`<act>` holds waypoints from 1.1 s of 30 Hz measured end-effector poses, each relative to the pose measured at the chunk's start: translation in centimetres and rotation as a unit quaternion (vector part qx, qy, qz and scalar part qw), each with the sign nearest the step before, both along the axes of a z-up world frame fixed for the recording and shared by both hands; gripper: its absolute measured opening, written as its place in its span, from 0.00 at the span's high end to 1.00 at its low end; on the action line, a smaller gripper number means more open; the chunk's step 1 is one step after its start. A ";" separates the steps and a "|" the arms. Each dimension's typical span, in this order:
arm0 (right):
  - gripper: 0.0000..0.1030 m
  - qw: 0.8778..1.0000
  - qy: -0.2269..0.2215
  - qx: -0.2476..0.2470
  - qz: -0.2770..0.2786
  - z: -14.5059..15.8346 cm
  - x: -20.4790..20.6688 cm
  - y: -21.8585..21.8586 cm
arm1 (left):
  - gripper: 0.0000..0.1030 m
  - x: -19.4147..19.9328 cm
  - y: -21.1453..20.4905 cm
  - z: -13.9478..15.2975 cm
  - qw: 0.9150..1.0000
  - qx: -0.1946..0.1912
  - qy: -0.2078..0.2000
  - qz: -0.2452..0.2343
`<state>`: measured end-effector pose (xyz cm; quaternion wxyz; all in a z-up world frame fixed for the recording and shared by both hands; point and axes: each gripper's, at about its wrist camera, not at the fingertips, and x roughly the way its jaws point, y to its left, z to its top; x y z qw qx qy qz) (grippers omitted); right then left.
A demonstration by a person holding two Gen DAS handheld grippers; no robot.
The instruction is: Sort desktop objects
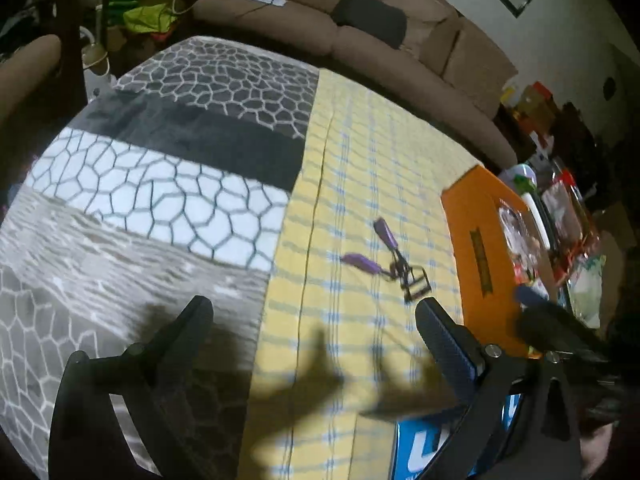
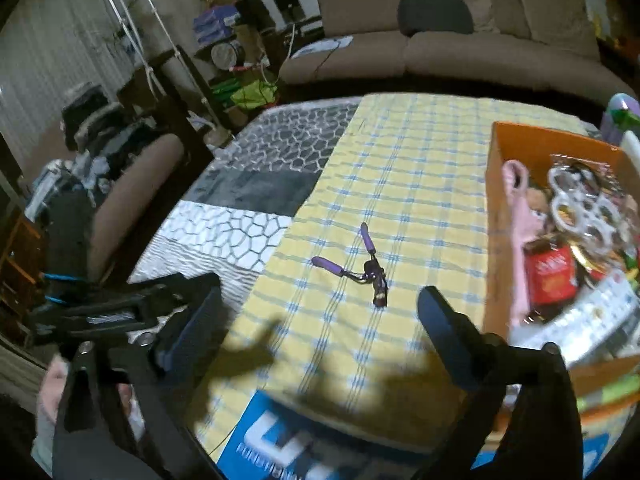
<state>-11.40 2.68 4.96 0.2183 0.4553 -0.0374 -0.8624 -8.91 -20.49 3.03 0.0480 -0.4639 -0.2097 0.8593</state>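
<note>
Purple-handled eyelash curler [image 2: 362, 270] lies on the yellow plaid cloth [image 2: 400, 168], near the orange box [image 2: 498, 216] w/ a strip of bare cloth between them. Box is packed w/ clutter. Left gripper [image 1: 312, 312] spread wide, nothing in it; right gripper [image 2: 320, 300] likewise, both above the cloth just short of the curler. Grey patterned blanket [image 1: 140, 184] covers the cloth's left side.

Matt checked cloth [image 2: 400, 168], fuzzy blanket [image 1: 160, 184]
</note>
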 end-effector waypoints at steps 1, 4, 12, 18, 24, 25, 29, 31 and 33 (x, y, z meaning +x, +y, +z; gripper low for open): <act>0.30 1.000 -0.006 0.011 0.004 -0.7 -0.5 -0.4 | 0.00 -0.2 -0.1 0.0 1.000 0.005 0.004 -0.002; 0.50 0.997 -0.034 0.067 0.014 -3.6 -2.9 -2.2 | 0.00 -1.4 0.0 -0.7 1.000 0.004 -0.012 -0.014; 0.56 0.991 -0.088 0.105 0.011 -8.2 -7.1 -2.3 | 0.00 -3.2 0.7 -3.7 0.998 0.013 -0.052 -0.014; 0.61 0.991 -0.103 0.085 0.022 -9.1 -7.2 -2.3 | 0.00 -3.7 1.0 -4.0 0.997 0.050 -0.058 -0.012; 0.80 0.978 -0.112 0.142 0.102 -9.0 -5.6 -3.7 | 0.00 -3.8 0.4 -3.2 0.996 0.068 -0.052 -0.006; 0.82 0.973 -0.105 0.174 0.109 -8.9 -5.3 -3.9 | 0.00 -3.8 0.3 -3.2 0.996 0.070 -0.053 -0.005; 0.83 0.948 -0.051 0.301 0.095 -7.6 -5.8 -4.0 | 0.00 -3.8 -0.2 -3.4 0.996 0.067 -0.060 0.003; 0.83 0.952 -0.020 0.299 0.058 -5.8 -6.6 -3.3 | 0.00 -3.8 -0.2 -3.6 0.995 0.072 -0.064 0.004; 0.83 0.949 0.024 0.313 0.024 -4.1 -6.9 -3.1 | 0.00 -3.8 -0.2 -3.7 0.995 0.074 -0.067 0.003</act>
